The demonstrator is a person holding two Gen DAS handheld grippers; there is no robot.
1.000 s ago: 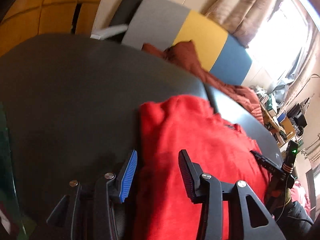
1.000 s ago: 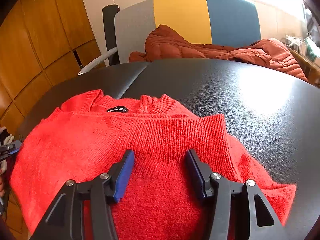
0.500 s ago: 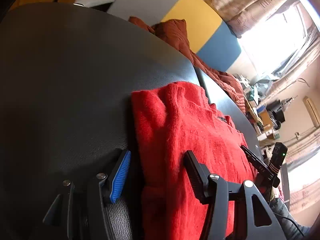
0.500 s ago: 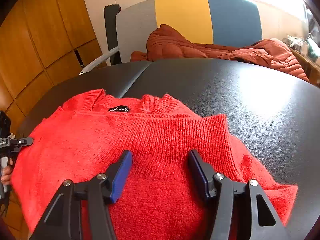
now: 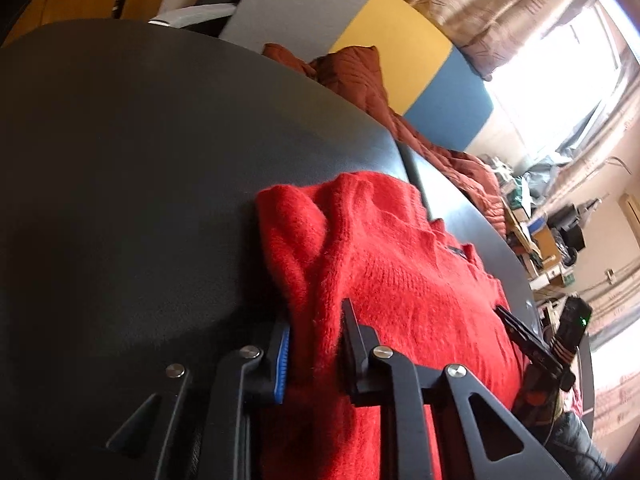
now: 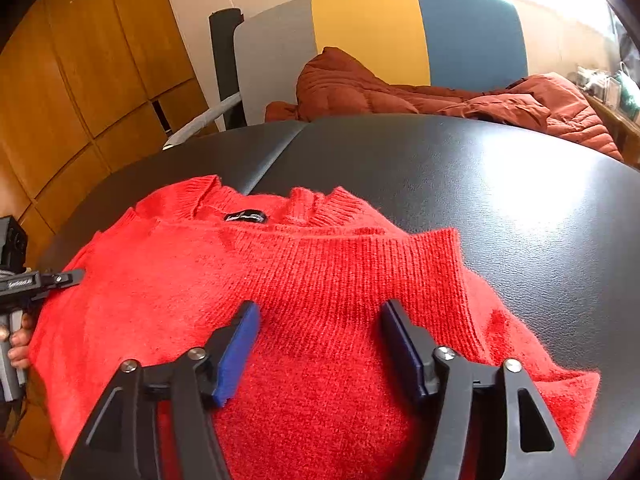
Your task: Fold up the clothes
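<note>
A red knit sweater (image 6: pixel 320 280) lies on the black table (image 6: pixel 500 184), collar and black label away from me, one sleeve folded over its front. My right gripper (image 6: pixel 320 344) is open, its jaws spread wide just above the sweater's middle. My left gripper (image 5: pixel 314 344) is shut on the sweater's (image 5: pixel 400 280) side edge, with red fabric pinched between its fingers. The left gripper also shows at the left edge of the right wrist view (image 6: pixel 64 278), at the sweater's side. The right gripper's tip shows in the left wrist view (image 5: pixel 520 328).
A grey, yellow and blue chair back (image 6: pixel 380 36) stands behind the table with a rust-brown padded jacket (image 6: pixel 400 92) draped on it. Wooden wall panels (image 6: pixel 80 60) are to the left. Cluttered shelves (image 5: pixel 536 232) stand by the bright window.
My left gripper's jaws have closed from wide open onto the sweater's side edge, bunching the fabric there. My right gripper has stayed open over the sweater, barely moving.
</note>
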